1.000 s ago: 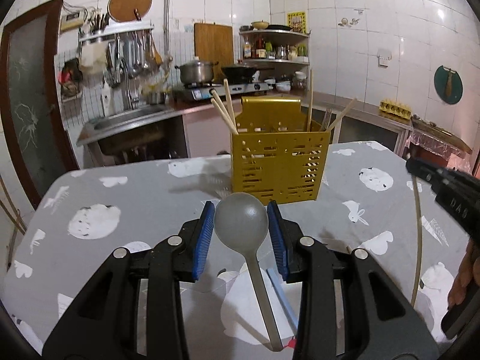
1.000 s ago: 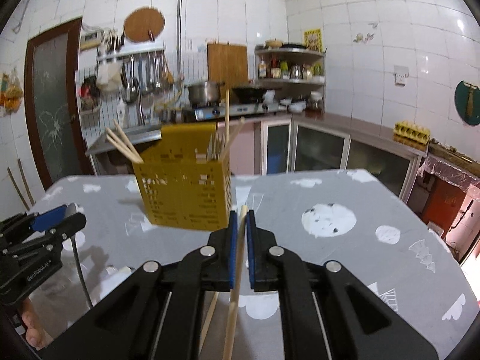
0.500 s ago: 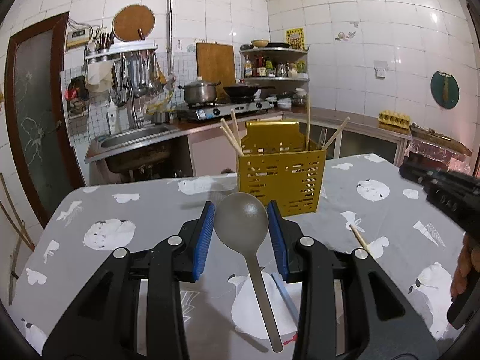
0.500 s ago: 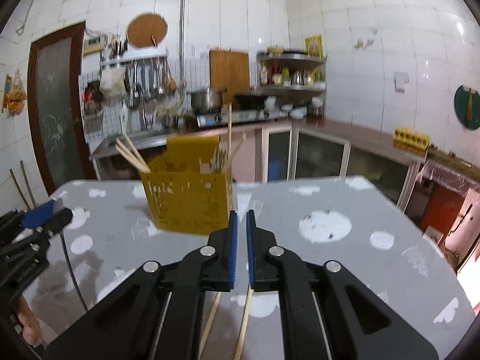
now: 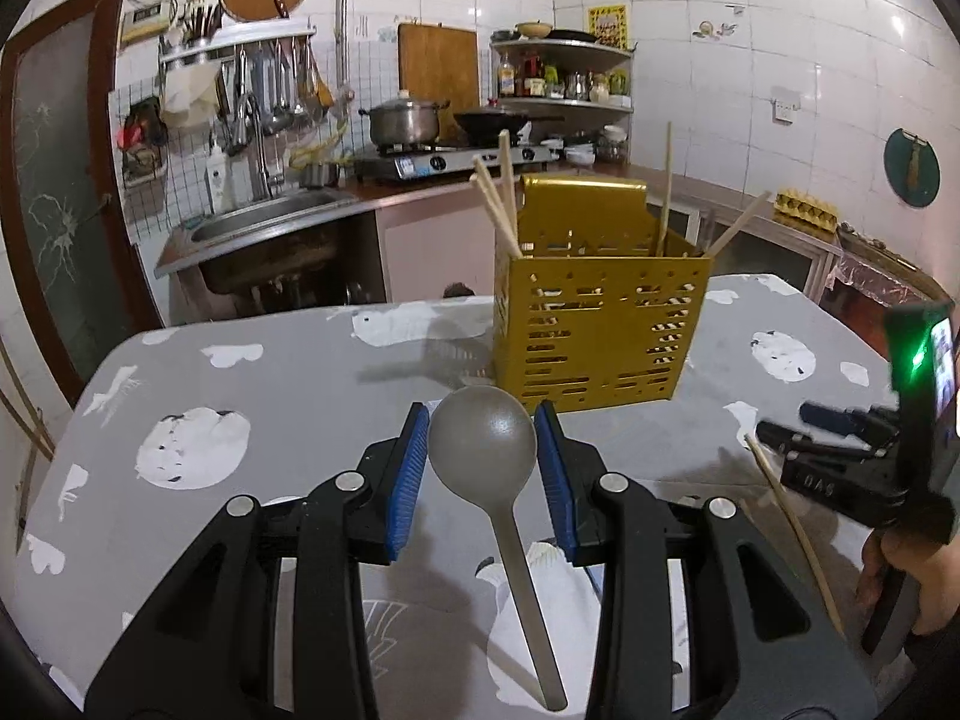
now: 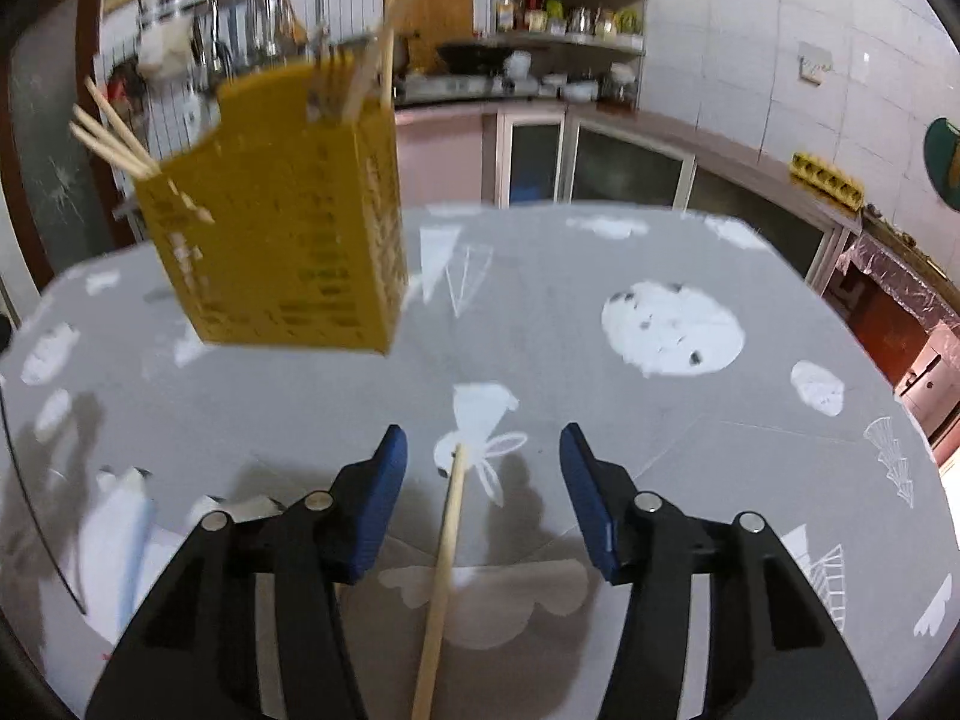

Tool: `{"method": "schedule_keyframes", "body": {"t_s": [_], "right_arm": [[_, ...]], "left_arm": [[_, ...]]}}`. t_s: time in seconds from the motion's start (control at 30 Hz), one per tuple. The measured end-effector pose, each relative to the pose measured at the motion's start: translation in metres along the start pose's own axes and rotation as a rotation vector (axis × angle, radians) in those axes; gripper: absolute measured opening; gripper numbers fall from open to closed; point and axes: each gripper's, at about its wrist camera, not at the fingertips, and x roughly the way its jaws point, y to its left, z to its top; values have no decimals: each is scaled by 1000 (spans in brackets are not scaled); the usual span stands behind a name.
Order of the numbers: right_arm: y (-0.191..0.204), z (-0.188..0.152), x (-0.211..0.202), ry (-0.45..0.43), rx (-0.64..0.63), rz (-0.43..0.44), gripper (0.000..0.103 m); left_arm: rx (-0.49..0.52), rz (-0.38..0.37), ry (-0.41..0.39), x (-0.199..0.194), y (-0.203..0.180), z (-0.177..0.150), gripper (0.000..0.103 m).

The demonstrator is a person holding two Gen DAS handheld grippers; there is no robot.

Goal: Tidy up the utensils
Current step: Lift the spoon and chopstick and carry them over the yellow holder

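Note:
My left gripper is shut on the bowl of a grey spoon, whose handle hangs back toward the camera. Just beyond it a yellow perforated utensil caddy stands on the table with several chopsticks upright in it. My right gripper hovers low over the cloth, its jaws opening. A wooden chopstick lies on the table between the pads, touching neither. In the left wrist view that gripper is at the far right, above the same chopstick. The caddy sits blurred to its upper left.
The table wears a grey cloth with white prints. A pale blue-white item lies at its left. A person's hand holds the right gripper. Behind are a sink, a stove with a pot and shelves.
The right gripper, shut on a chopstick a second ago, has tipped down toward the table and opened; the chopstick now lies loose between its pads. The left gripper still holds the spoon.

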Motion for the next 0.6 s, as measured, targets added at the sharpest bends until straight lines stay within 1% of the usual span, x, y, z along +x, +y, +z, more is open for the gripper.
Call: {"method": "schedule_keyframes", "body": {"t_s": [0.03,0.07,0.13,0.2,0.23,0.27,0.43,0.5,0.6], "right_arm": [[1,0,6,26,-2,-2,35],[3,0,12,47,-6,-8,29],[5,1,21,74,-14,-17,24],[6,2,24,79,-15,-24,20],[7,4,25,84,-11,-20,12],[6,5,26,89,-4,-8,7],[-1,6,15,54,41,24,6],[-3,7,2,8,44,23,6],[-10,10,-22,-69,69,48,5]], "left_arm": [[-2,0,5,3,1,0,35],[-3,0,9,6,1,1,35],[-1,-2,14,9,1,1,35],[6,-2,18,12,0,-1,35],[11,-2,21,13,-1,-2,35],[14,-1,23,14,-2,-2,35],[19,0,17,13,-4,-3,35],[21,2,7,9,-5,-3,35],[16,2,-5,3,-6,-3,35]]}}
